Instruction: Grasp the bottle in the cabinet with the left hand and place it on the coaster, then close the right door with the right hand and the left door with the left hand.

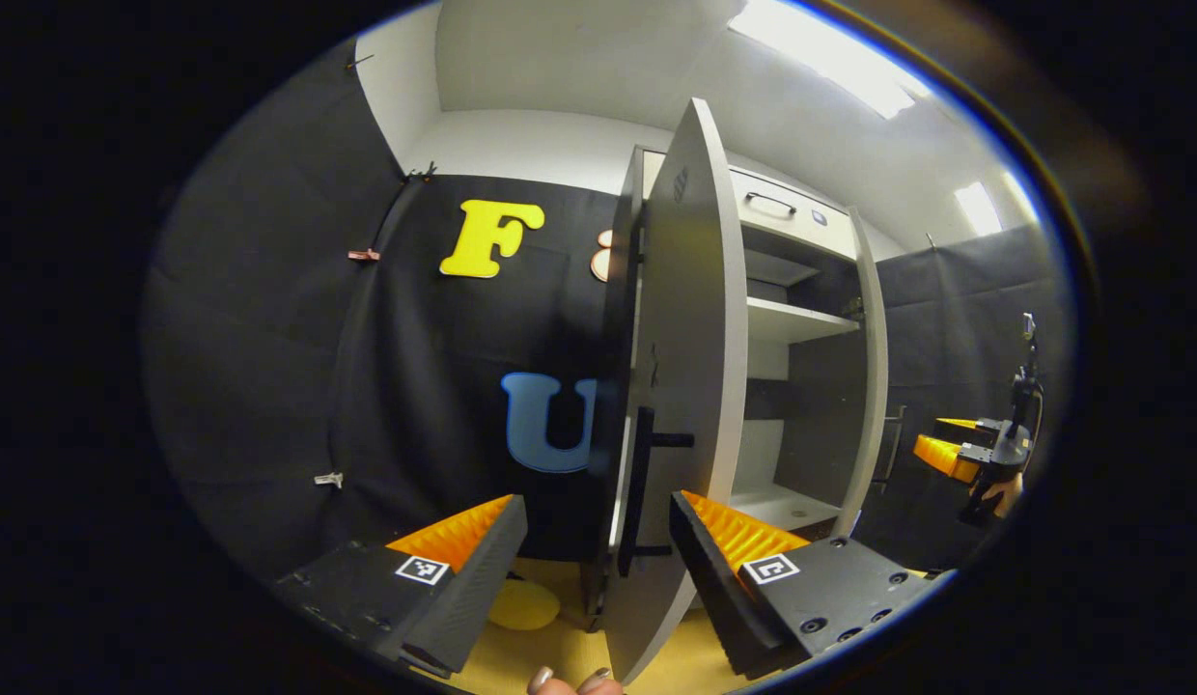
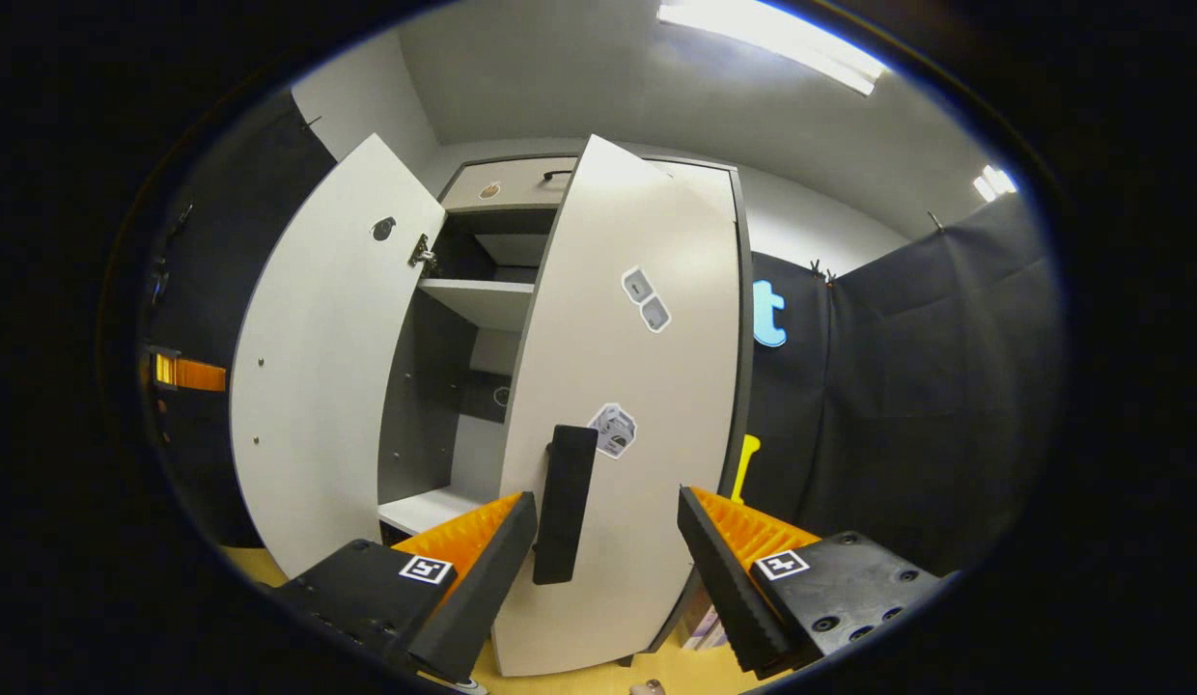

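Observation:
The grey cabinet stands with both doors swung out. In the left gripper view the left door is seen edge-on, its black handle just beyond my open left gripper, between the fingers' lines. A yellow round coaster lies on the tabletop below the left finger. In the right gripper view the right door stands half-swung in front, and its black handle sits between the fingers of my open right gripper. Nothing is held by either one.
Bare shelves show inside the cabinet. The right gripper and the hand holding it appear far right beside the right door. The left door stands wide at the left, with the left gripper behind it. Black cloth walls surround the booth.

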`<state>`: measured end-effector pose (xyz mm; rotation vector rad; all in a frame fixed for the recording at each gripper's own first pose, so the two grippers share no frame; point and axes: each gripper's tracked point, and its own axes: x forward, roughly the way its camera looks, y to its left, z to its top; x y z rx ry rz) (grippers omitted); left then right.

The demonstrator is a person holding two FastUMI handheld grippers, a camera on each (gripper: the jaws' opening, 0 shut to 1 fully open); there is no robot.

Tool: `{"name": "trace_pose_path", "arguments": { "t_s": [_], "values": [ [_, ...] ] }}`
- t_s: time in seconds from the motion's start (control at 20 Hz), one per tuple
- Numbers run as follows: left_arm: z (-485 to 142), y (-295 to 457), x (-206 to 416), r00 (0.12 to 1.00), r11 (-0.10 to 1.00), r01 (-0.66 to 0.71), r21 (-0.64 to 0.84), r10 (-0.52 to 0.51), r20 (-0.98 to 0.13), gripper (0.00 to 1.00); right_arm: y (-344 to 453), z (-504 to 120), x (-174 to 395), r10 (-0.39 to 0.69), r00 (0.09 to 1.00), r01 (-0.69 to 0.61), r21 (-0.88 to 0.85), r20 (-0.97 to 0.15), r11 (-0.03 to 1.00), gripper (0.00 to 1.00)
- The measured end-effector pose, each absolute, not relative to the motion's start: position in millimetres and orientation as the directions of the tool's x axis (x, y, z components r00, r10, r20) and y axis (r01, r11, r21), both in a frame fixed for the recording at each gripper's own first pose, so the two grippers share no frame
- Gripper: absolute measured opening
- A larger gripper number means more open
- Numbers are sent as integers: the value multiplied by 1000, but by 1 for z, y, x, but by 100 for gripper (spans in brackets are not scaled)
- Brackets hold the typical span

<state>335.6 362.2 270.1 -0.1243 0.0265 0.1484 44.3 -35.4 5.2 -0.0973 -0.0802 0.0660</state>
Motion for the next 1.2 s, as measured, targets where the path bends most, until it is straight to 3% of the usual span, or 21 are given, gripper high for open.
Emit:
{"name": "trace_pose_path", "arguments": {
  "t_s": [0.4, 0.55, 0.75, 1.2],
  "values": [
    [267, 356, 351, 998, 992, -44, -120, 40, -38, 94, -32, 2, 36, 38, 997, -31, -111, 70, 993, 97],
    [273, 341, 357, 1000, 998, 1, -57, -2, -26, 90, -36, -1, 39, 32, 998, -25, -109, 59, 994, 97],
    [270, 307, 372, 998, 997, 63, -49, -65, -25, 93, -50, 2, 41, 30, 997, -23, -93, 71, 995, 97],
    [268, 253, 425, 993, 991, 118, -69, -119, -5, 92, -106, -3, 40, -26, 998, 34, -116, 65, 993, 97]
  ]
}}
